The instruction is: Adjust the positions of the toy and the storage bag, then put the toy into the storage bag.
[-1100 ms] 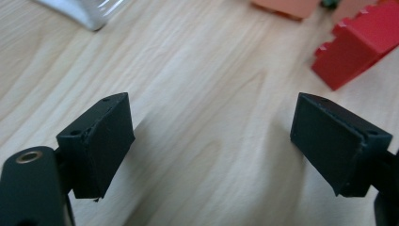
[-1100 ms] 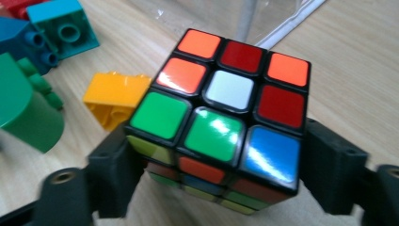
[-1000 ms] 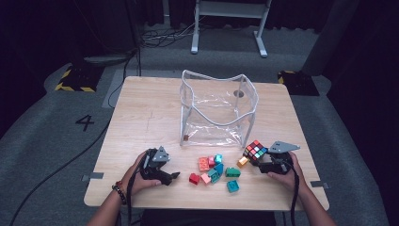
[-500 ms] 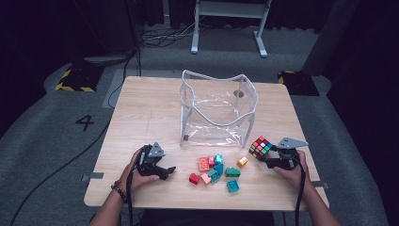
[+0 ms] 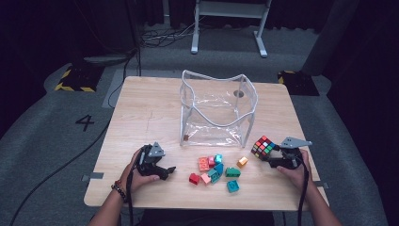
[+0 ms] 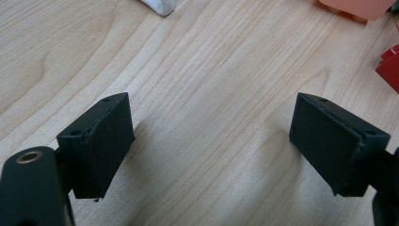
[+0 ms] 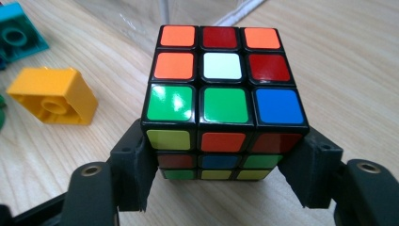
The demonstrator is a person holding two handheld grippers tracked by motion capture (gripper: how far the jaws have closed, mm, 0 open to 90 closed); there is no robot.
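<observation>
My right gripper [image 5: 268, 154] is shut on a Rubik's cube [image 5: 263, 147] near the table's right front. In the right gripper view the two jaws press against the lower sides of the cube [image 7: 221, 89], which rests on or just above the wood. Low over the table at front left, my left gripper [image 5: 168, 172] is open, and in its own view nothing but bare wood lies between the jaws of that gripper [image 6: 211, 146]. Each gripper is held by a hand.
A clear plastic bag [image 5: 214, 108] stands open mid-table on the wooden table [image 5: 141, 108]. Several toy bricks [image 5: 214, 169] lie between the grippers, a yellow one [image 7: 51, 96] nearest the cube. A red brick [image 6: 390, 66] lies right of the left gripper's jaws.
The right gripper has shifted a little to the right with the cube, away from the bricks. The left gripper has stayed put.
</observation>
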